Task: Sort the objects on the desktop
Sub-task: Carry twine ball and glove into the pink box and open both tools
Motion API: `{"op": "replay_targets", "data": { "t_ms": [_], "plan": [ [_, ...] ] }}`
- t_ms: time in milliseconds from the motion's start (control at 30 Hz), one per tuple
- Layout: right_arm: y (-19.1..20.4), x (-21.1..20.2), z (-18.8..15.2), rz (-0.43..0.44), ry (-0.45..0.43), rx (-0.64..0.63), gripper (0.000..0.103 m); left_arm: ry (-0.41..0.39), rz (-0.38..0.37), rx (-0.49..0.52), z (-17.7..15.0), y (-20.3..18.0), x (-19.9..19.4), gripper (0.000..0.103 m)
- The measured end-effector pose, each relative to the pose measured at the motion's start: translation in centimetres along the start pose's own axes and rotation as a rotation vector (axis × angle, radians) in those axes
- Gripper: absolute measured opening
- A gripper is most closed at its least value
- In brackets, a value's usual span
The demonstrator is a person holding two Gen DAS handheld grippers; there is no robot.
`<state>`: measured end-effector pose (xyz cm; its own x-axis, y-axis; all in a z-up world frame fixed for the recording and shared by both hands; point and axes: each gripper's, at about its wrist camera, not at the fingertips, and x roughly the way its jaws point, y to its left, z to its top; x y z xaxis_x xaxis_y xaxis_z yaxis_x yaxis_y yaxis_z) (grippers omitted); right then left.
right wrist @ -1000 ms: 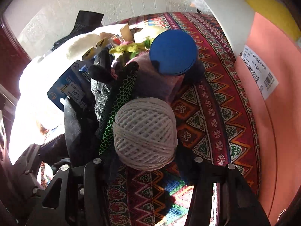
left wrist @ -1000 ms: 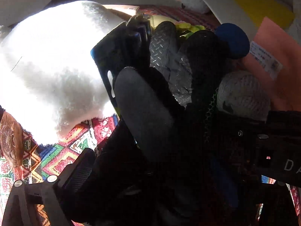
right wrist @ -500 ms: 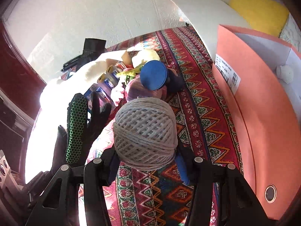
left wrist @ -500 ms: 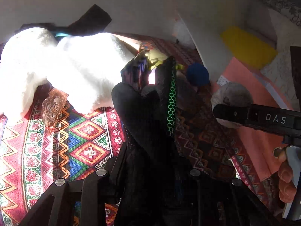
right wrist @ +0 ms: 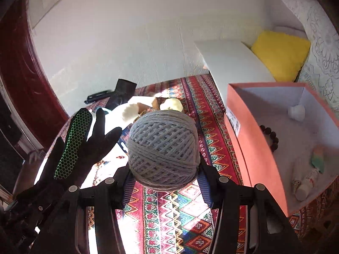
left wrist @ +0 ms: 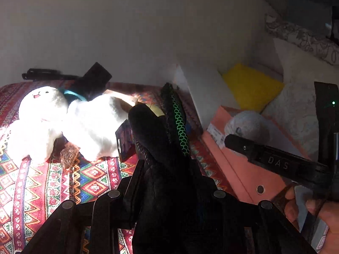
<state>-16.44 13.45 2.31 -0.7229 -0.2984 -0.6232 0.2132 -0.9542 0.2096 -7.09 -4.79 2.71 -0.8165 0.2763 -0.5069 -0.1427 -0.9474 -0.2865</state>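
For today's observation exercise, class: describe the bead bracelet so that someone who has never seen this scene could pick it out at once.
Find the orange box standing open on the patterned cloth, to the right of the ball of yarn. Inside, against its near left wall, lies the bead bracelet. It is a curved string of dark round beads, unlike the pale tube and small white lump nearby.

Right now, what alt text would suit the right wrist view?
The right hand-held gripper clamps a grey ball of yarn above a patterned cloth. An open orange box of small items sits right; a black glove is held up left.
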Motion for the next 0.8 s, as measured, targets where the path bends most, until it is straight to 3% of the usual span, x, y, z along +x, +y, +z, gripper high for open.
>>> {"op": "replay_targets", "data": {
  "t_ms": [200,367,800],
  "plan": [
    [-1.8,-3.5,0.8,-0.047,-0.079,0.006,0.054,-0.027,-0.044,0.058,1.8,-4.2,-1.0,0.032],
    [-4.7,-6.1,1.2,-0.099,-0.135,0.034,0.054,-0.027,-0.098,0.101,2.8,-8.0,0.4,0.032],
    [-18.2,-10.0,0.8,-0.275,-0.190,0.224,0.054,0.041,-0.261,0.235,4.0,-20.3,7.6,0.033]
  ]
}}
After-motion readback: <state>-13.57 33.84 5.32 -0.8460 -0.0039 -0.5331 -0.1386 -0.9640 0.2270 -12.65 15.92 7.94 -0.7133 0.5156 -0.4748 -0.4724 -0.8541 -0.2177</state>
